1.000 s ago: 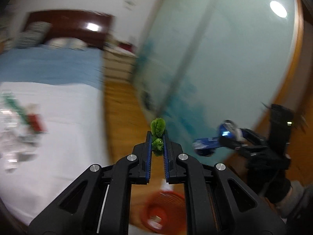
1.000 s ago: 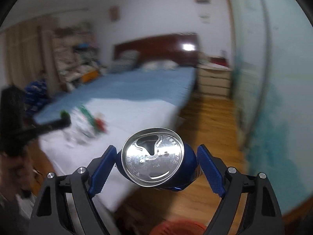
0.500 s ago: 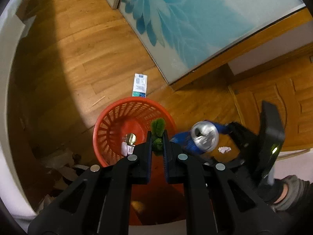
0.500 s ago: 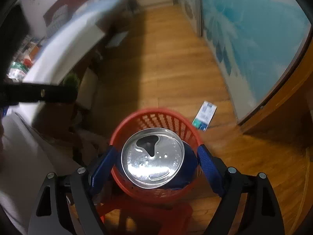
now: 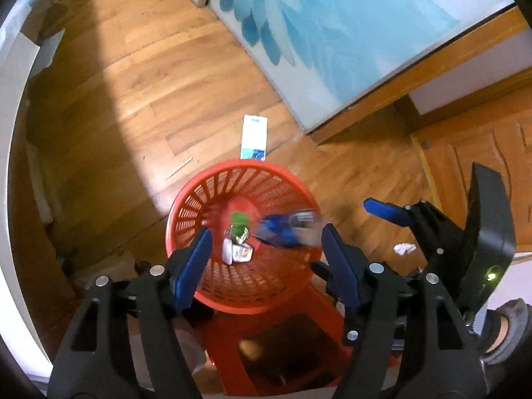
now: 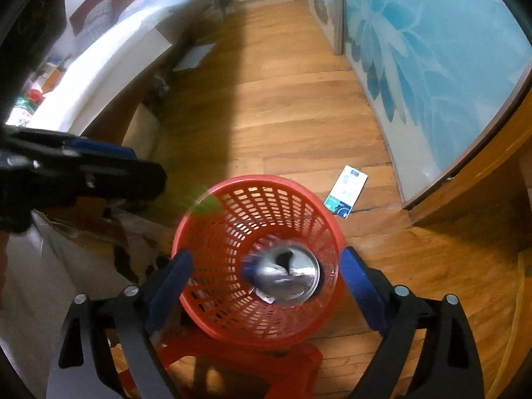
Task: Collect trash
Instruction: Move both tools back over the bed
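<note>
Both grippers hang over a red mesh wastebasket (image 5: 212, 196) that stands on a red plastic stool (image 5: 319, 309) on the wooden floor (image 5: 133, 76). The left gripper (image 5: 266, 252) has its fingers spread wide and grips nothing; a small green scrap (image 5: 240, 221) shows blurred inside the basket, above white litter on its bottom. The right gripper (image 6: 264, 274) also has its fingers spread, and the blue drink can (image 6: 286, 274), blurred, is inside the basket, free of both fingers. A blue-and-white carton (image 6: 345, 193) lies flat on the floor just beyond the basket.
</note>
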